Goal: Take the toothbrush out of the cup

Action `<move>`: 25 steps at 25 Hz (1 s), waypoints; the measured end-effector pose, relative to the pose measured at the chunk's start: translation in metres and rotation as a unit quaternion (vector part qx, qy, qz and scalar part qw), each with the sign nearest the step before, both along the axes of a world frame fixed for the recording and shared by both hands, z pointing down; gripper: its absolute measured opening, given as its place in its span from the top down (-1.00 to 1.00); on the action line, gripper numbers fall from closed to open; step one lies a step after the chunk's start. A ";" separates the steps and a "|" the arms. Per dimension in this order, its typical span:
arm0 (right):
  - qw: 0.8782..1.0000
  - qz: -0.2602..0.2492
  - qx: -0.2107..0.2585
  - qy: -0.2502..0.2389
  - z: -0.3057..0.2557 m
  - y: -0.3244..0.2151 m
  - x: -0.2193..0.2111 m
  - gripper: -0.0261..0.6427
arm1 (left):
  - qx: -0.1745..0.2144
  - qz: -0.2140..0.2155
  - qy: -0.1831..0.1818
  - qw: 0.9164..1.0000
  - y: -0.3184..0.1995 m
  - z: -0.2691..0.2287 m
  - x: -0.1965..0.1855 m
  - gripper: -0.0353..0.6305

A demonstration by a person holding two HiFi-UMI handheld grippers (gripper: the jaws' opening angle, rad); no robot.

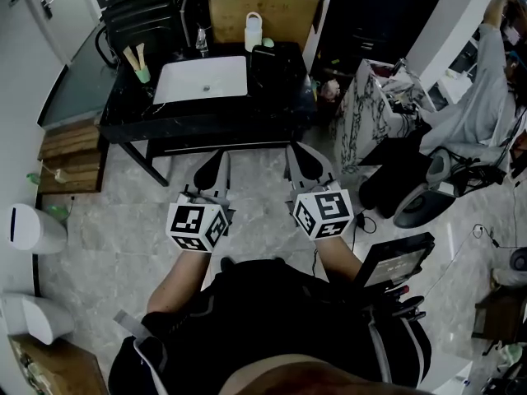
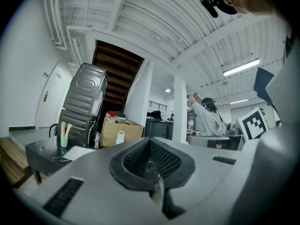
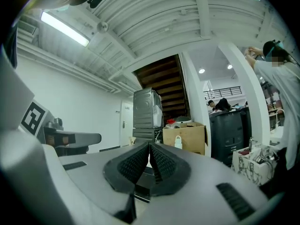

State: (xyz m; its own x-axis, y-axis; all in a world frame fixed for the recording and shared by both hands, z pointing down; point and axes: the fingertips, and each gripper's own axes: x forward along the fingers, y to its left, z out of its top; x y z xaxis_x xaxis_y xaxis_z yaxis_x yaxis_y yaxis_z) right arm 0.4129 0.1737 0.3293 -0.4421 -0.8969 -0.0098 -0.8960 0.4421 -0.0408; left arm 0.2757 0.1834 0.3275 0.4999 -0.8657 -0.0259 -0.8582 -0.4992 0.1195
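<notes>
Room: a cluttered workshop with a pale tiled floor (image 1: pixel 247 179); another person (image 1: pixel 486 81) works at the far right.
Tabletop: a black tabletop (image 1: pixel 123 115) stands well ahead of the person holding the tongs, with open floor between them.
Box: a cardboard box (image 1: pixel 263 11) sits behind the far edge, with a white bottle (image 1: pixel 253 31) in front of it.
Sink: a white sink (image 1: pixel 202 79) is set into the middle of the tabletop.
Left tongs: the left tongs (image 1: pixel 212 167) are held level, closed tight and empty, as their own view confirms (image 2: pixel 151 165).
Right tongs: the right tongs (image 1: pixel 303 161) are likewise level, with the pads together and nothing gripped (image 3: pixel 149 161).
Cup: a green cup (image 1: pixel 142 75) stands upright near the tabletop's left end, just left of the sink; it is also seen from the left tongs (image 2: pixel 64 142).
Toothbrush: the toothbrush (image 1: pixel 134 56) stands in the cup, its pale handle leaning out above the rim beside a second one.
Step in hand: the approach looks yet to begin. A good start would be to step in, open one pair of tongs, pinch a single handle above the rim and lift it straight up, using the other pair to steady the cup.
Room to move: the left edge of the tabletop is close to the cup, so a sideways pull could tip it off. The space above the cup is open.
</notes>
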 end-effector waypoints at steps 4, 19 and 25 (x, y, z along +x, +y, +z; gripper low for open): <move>1.000 -0.004 0.001 -0.002 -0.001 -0.005 -0.017 0.85 | 0.004 -0.013 0.008 1.000 -0.004 -0.002 -0.019 0.88; 0.999 -0.029 0.014 0.012 -0.008 -0.022 -0.096 0.85 | 0.011 -0.015 0.013 1.000 -0.016 -0.006 -0.086 0.88; 0.999 -0.035 0.016 0.019 -0.004 -0.025 -0.133 0.85 | 0.013 -0.019 0.015 1.000 -0.018 -0.002 -0.120 0.88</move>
